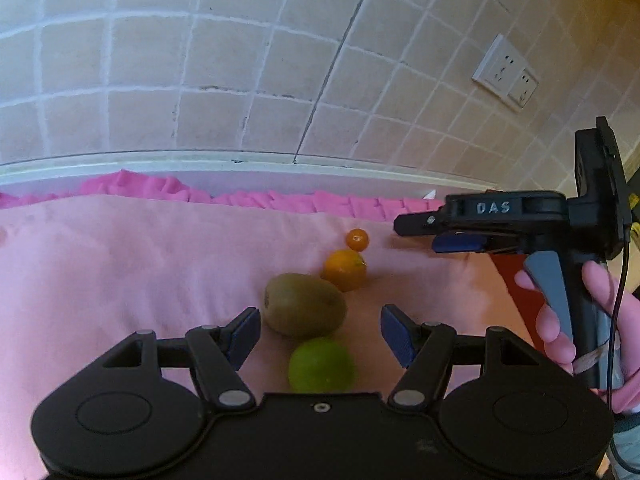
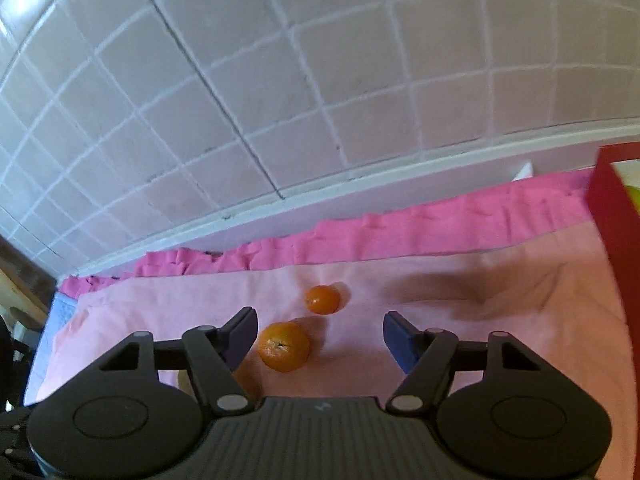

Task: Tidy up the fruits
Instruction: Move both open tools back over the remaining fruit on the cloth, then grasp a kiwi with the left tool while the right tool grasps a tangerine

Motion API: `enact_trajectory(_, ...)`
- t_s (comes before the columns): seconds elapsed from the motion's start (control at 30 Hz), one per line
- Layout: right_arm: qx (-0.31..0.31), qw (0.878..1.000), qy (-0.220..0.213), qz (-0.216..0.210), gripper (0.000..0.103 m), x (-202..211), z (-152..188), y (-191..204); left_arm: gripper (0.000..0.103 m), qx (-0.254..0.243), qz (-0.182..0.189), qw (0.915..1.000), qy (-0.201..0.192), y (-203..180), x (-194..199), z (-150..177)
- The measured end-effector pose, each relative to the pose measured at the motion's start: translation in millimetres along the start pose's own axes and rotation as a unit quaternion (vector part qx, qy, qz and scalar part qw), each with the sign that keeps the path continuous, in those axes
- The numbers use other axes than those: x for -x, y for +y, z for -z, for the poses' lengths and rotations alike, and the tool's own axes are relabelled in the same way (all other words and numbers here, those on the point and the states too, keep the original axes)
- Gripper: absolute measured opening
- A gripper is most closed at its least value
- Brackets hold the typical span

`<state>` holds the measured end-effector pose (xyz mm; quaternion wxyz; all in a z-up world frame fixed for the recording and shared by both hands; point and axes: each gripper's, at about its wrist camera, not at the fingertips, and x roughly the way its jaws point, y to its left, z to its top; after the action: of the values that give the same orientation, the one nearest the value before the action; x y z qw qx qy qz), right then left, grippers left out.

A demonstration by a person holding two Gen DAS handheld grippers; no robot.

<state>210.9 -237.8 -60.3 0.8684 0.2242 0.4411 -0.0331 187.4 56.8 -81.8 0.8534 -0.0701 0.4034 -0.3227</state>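
**Four fruits on pink cloth, both grippers open and empty**

Four fruits are seen lying in a rough line on a pale pink cloth. Nearest the left gripper a smooth, round green lime is found, just behind the line between the fingertips and partly hidden by the gripper's body. Just ahead of the fingertips, slightly toward the left finger, a brown, oval, matt kiwi is seen, touching or almost touching the lime. Beyond it lies a larger orange with a small stem mark, and beyond that a smaller, glossier orange, set a little apart.

The left gripper's blue-padded fingers are held moderately wide apart, and nothing is gripped between them.

In the right wrist view, the larger orange is seen just inside the left finger of the right gripper, its dimpled skin and stem scar facing the camera; whether finger and fruit touch cannot be told. The smaller orange lies ahead of the fingertips, nearer the left finger. The right fingers are likewise spread part-way, with nothing pressed between the pads.

The right gripper is also shown side-on in the left view, held by a hand; the white letters "DAS" are read on its black body. A red box edge is seen far beyond the right finger. A twin wall socket is mounted on the tiled wall; no writing on it is legible.
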Motion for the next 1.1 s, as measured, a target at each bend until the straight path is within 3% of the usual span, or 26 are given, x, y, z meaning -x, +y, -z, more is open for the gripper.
enact_trajectory(0.33,-0.029,0.999,0.023,-0.009,0.071,-23,-2,-15,0.08,0.024,-0.005,0.9987,0.045,4,-54,-9)
enact_trajectory(0.5,-0.04,0.999,0.029,-0.018,0.072,-26,-1,-17,0.081,0.006,-0.039,0.9978,0.054,-7,-68,-9)
enact_trajectory(0.7,-0.043,0.998,0.04,-0.027,0.072,-35,2,-11,0.081,0.008,-0.049,0.9964,0.069,-7,-80,-9)
enact_trajectory(0.97,-0.06,0.997,0.044,-0.03,0.072,-41,3,-14,0.08,0.03,-0.038,0.9971,0.059,2,-80,-10)
enact_trajectory(1.1,-0.072,0.997,0.036,-0.022,0.072,-41,-1,-20,0.079,0.02,-0.061,0.9971,0.04,2,-70,-11)
